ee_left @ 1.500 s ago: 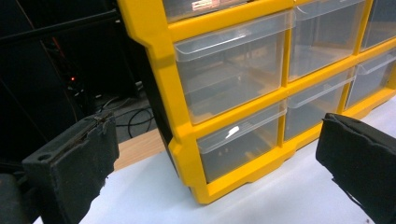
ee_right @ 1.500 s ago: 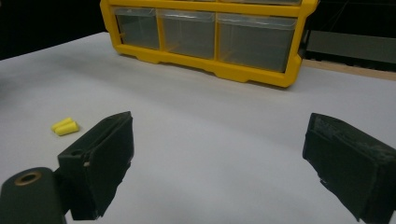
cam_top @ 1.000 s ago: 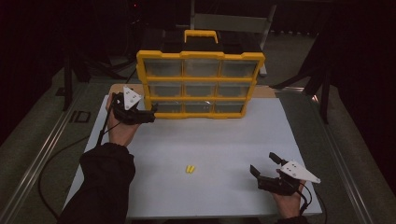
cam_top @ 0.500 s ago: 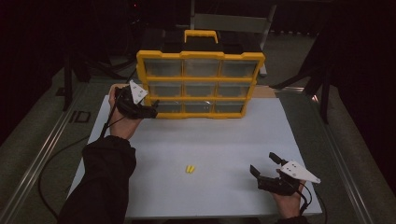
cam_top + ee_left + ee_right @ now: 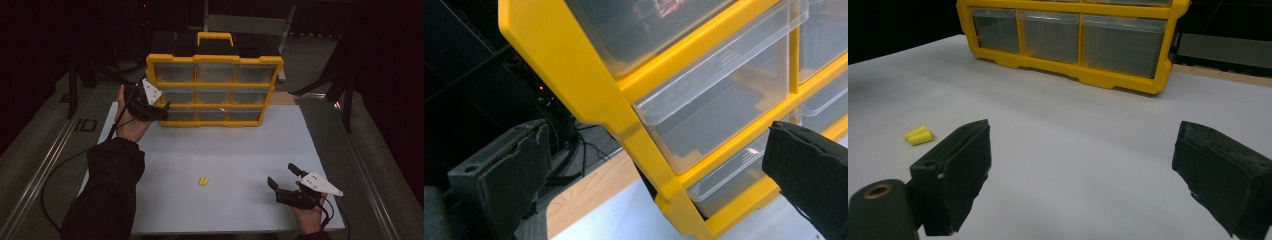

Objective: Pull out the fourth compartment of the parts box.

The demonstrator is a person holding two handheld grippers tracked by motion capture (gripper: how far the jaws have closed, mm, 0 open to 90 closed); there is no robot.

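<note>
Jaws apart, the left gripper (image 5: 162, 107) straddles the lower left corner of the yellow drawer cabinet (image 5: 215, 90) at 12 o'clock; its own view shows clear drawers (image 5: 719, 95). The right gripper (image 5: 285, 181), jaws spread, hovers at 4 o'clock above bare white table (image 5: 240, 145), well apart from two yellow earplugs (image 5: 203, 181) at 6.

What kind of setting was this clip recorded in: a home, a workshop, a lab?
Probably a lab or a recording rig rather than a home: a bare white table in a dark room, holding a yellow drawer organizer, with a cabled handheld gripper in a person's hand.
</note>
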